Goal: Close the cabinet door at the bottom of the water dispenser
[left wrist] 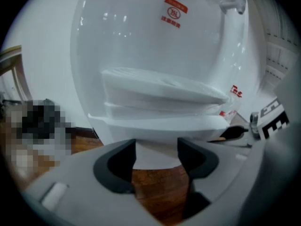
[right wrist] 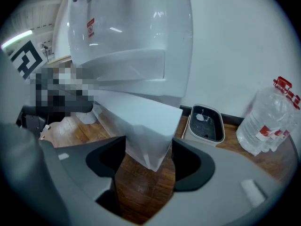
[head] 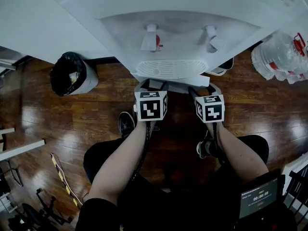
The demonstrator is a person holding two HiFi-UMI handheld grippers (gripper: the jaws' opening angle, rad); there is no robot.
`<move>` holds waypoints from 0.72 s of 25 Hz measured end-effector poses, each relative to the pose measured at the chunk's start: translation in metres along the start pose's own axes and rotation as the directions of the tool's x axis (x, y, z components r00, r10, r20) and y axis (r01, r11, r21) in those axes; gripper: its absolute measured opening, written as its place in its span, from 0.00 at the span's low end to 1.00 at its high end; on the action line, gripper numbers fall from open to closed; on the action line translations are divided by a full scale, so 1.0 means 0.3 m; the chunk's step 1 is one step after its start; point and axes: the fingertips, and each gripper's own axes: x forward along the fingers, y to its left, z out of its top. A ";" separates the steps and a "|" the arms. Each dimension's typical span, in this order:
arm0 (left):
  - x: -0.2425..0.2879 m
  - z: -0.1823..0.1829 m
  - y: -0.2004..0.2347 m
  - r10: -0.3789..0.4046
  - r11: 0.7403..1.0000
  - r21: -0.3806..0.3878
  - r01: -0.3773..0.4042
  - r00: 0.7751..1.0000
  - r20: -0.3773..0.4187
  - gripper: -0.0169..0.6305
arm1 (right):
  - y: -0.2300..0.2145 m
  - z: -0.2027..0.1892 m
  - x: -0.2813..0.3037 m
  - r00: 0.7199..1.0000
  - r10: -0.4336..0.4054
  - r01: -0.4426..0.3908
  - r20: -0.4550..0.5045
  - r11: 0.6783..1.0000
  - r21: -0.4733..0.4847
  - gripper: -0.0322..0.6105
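Note:
The white water dispenser [head: 173, 28] stands straight ahead, with two taps and a drip grille [head: 168, 69]. Its bottom cabinet door [right wrist: 141, 121] is a white panel that stands ajar, swung out over the wooden floor. In the right gripper view the door's lower corner shows between the jaws of my right gripper [right wrist: 148, 161], which is open; no pad presses on it. My left gripper [left wrist: 156, 159] is open too, and faces the dispenser's white base [left wrist: 155, 147]. In the head view both grippers [head: 150, 88] [head: 204, 90] reach under the drip grille, side by side.
A black-lined rubbish bin [head: 72, 73] stands left of the dispenser. On the right, by the wall, are a small grey bin [right wrist: 204, 124] and large clear water bottles [right wrist: 268, 126]. My shoes [head: 126, 124] rest on the wooden floor below the grippers.

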 end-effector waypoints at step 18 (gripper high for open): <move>0.003 0.019 0.011 0.041 0.999 -0.037 -0.040 0.999 0.019 0.45 | -0.024 0.072 0.023 1.000 -0.010 0.011 0.027 0.999 -0.051 0.53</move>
